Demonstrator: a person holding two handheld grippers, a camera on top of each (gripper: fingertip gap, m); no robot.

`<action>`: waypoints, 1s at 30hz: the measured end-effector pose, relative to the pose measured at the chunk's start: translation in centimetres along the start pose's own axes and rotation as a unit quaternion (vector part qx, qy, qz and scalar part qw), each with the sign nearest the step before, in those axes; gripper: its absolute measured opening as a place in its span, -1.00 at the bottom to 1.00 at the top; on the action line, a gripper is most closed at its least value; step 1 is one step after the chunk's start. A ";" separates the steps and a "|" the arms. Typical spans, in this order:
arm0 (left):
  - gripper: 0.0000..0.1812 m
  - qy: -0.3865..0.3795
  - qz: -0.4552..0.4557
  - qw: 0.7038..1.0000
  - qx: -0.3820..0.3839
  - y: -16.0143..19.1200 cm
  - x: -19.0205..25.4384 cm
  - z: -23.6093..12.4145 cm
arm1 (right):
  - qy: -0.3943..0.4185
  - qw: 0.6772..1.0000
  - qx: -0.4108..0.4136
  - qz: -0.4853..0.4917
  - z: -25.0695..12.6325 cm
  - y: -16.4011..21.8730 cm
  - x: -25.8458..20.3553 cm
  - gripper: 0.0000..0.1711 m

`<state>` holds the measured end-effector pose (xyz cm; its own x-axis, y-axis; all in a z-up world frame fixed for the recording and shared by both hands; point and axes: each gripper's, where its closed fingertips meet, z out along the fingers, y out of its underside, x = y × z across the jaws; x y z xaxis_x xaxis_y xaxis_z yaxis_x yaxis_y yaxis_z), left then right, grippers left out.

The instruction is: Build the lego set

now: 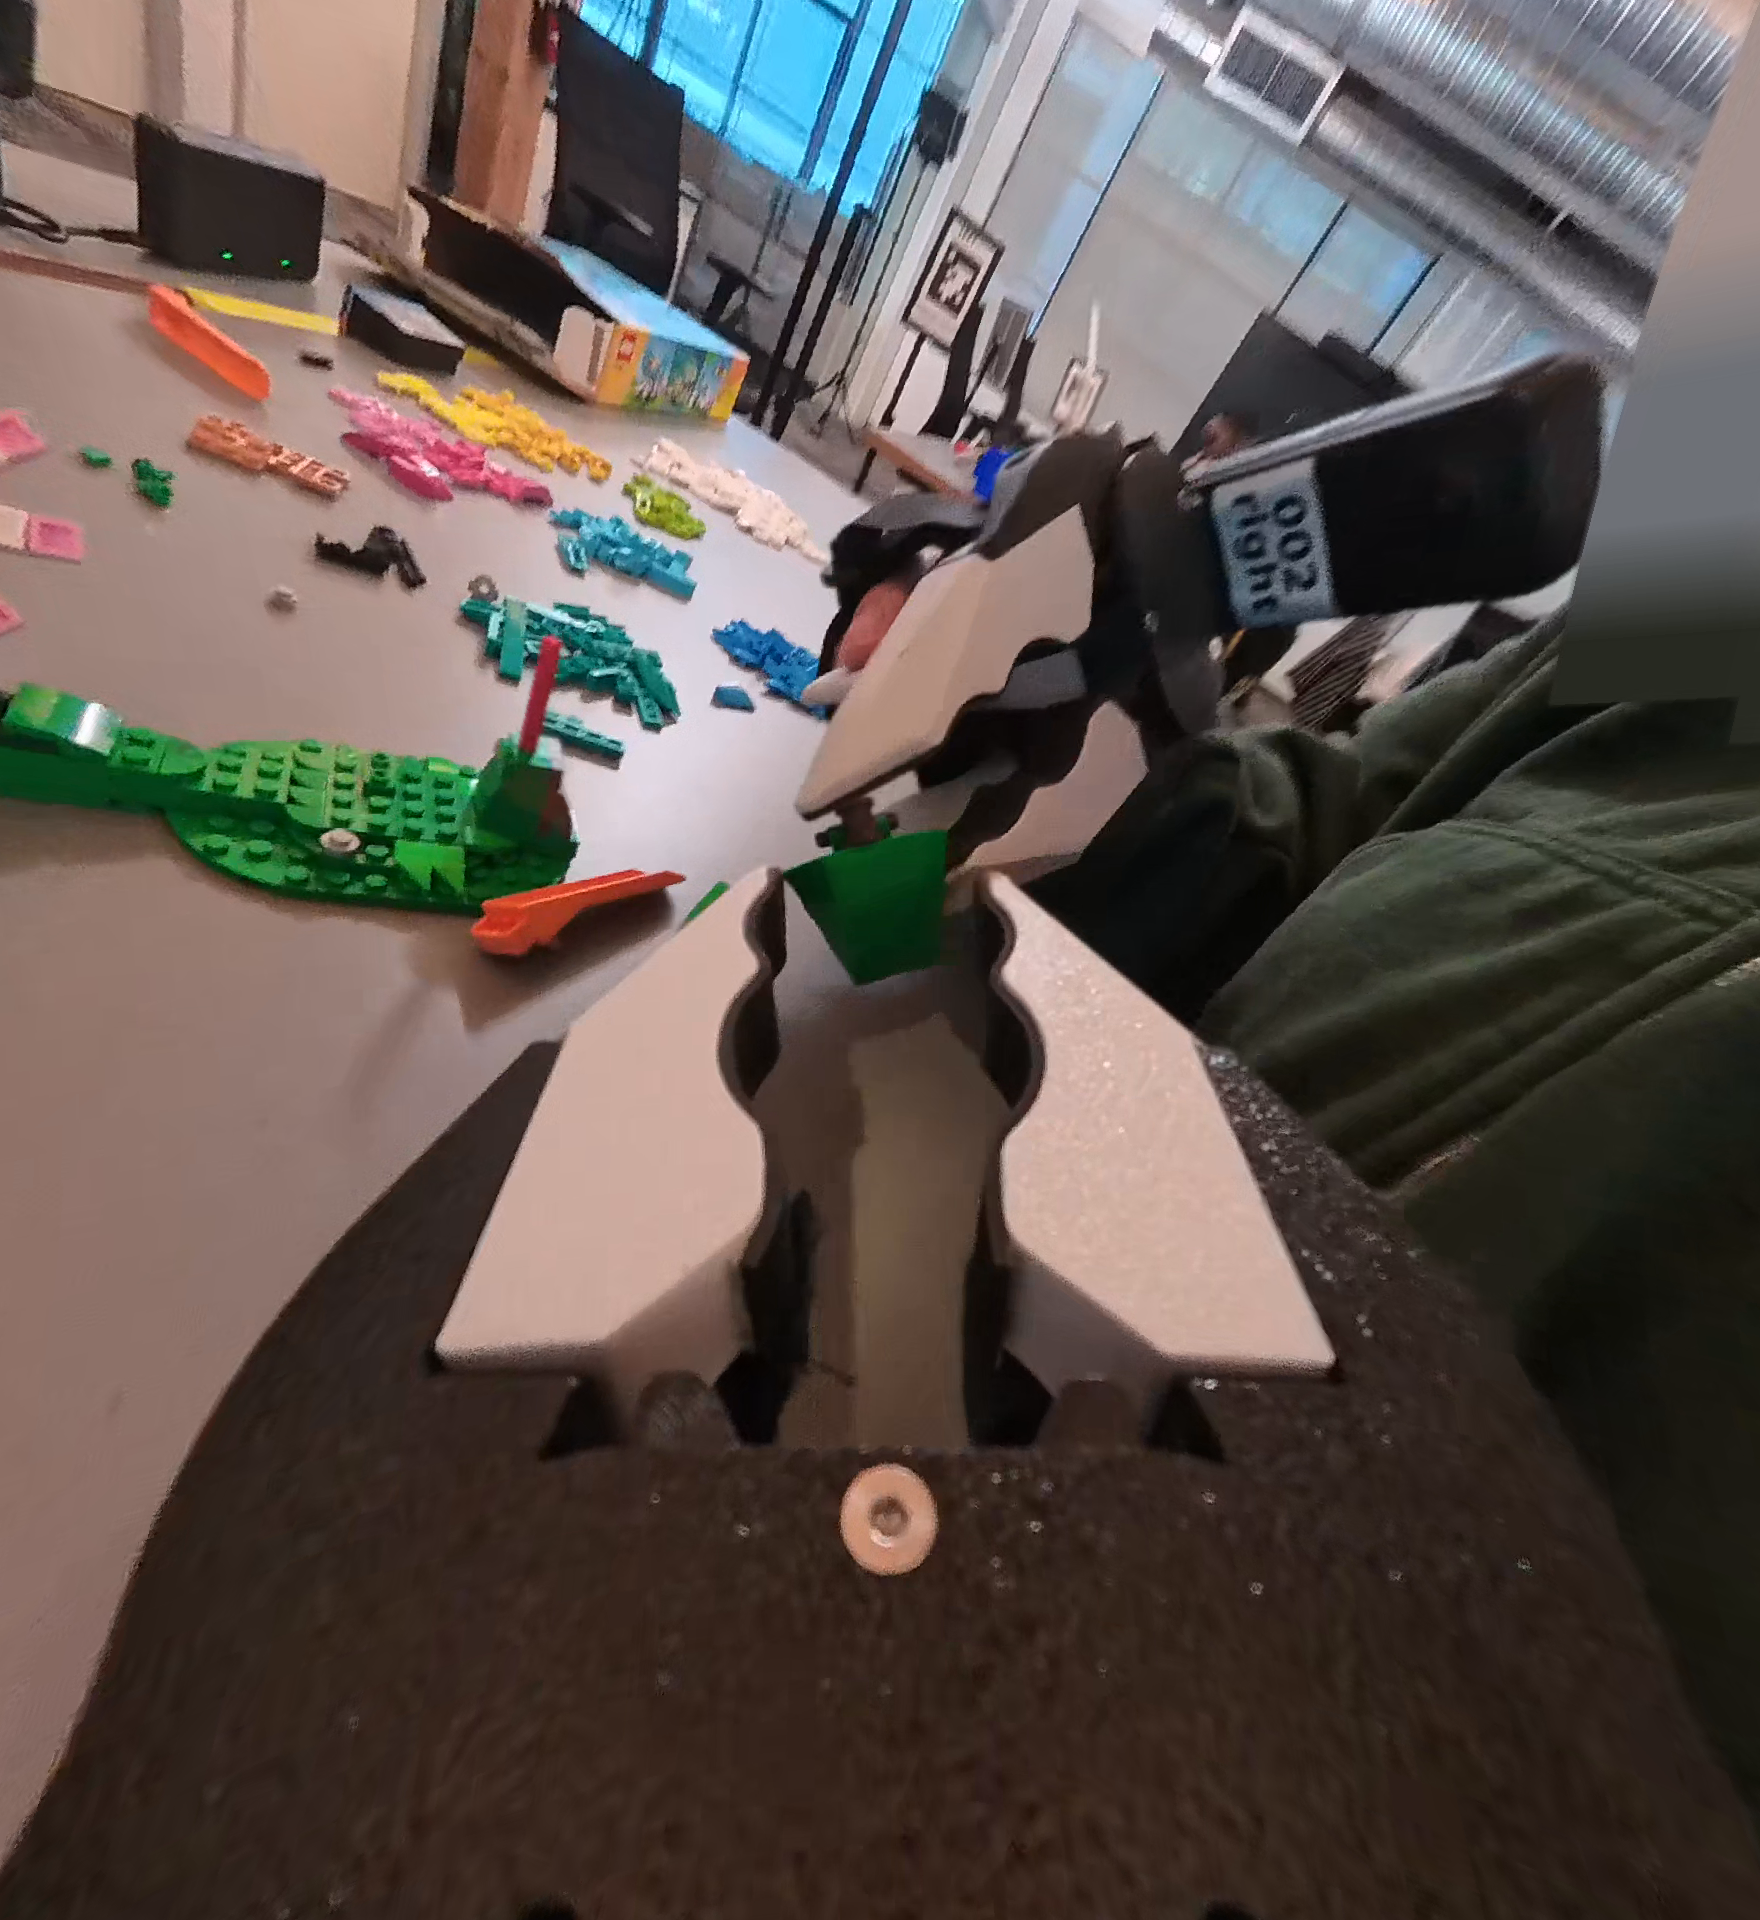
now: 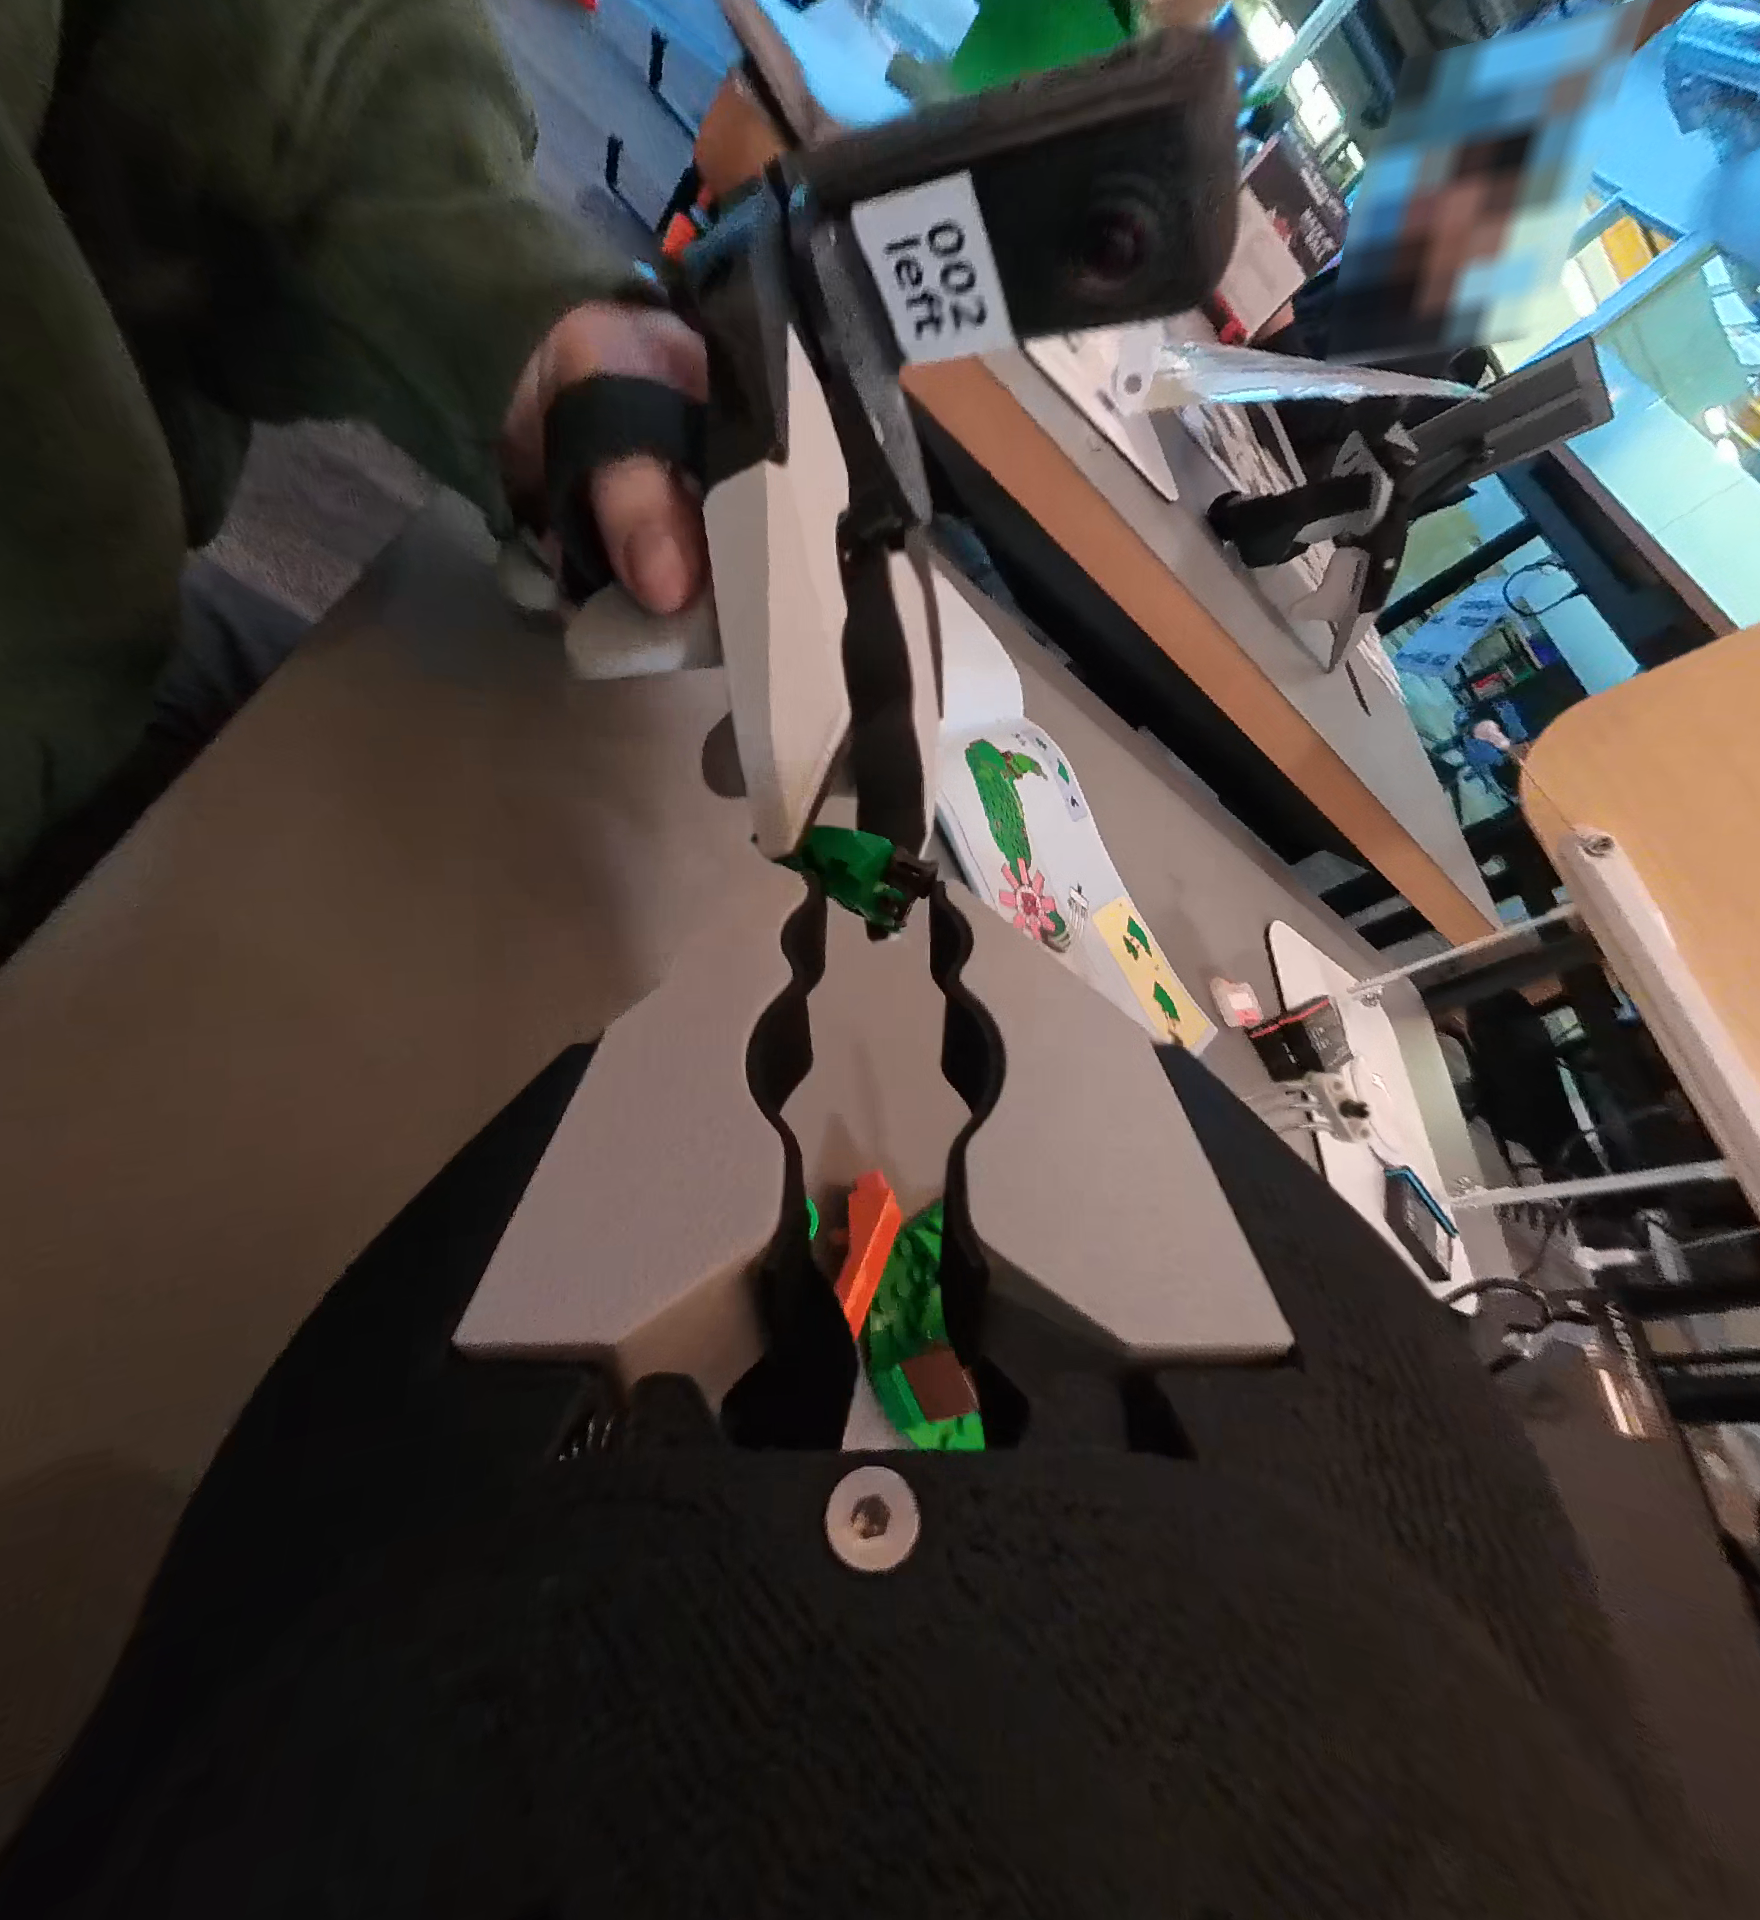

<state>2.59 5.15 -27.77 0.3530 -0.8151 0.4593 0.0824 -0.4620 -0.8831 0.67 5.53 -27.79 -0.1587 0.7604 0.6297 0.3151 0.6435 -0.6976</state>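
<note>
The left gripper [image 1: 881, 883] pinches a green sloped plastic brick [image 1: 871, 902] at frame centre; the right gripper [image 1: 881, 821], just above, nips its small dark top piece [image 2: 902, 883].

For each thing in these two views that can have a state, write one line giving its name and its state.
left tongs: shut on the green sloped piece.
right tongs: closed around a small dark piece at the green piece's top.
green sloped piece: held in the air above the table.
green base build: lying flat, partly built.
set box: end flap open.
</note>
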 end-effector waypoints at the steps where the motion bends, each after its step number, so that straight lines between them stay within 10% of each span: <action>1: -0.63 -0.014 0.017 1.000 -0.010 0.2 -0.2 0.0 | 0.001 1.000 -0.011 -0.005 0.1 0.2 -0.1 -0.78; 16: -0.74 -0.054 0.051 0.996 -0.048 1.2 -0.9 -0.2 | 0.000 1.000 -0.011 0.017 0.4 0.4 -0.3 -0.78; 30: -0.74 -0.107 0.266 0.952 -0.107 2.1 -0.7 -1.1 | -0.172 0.921 0.115 0.329 -1.8 -1.7 0.1 -0.74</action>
<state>1.54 4.37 -29.80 0.4751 -0.8744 -0.0985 -0.3445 -0.0818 -0.9352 1.76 4.31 -25.93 -0.3037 0.9499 -0.0732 0.2494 0.0051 -0.9684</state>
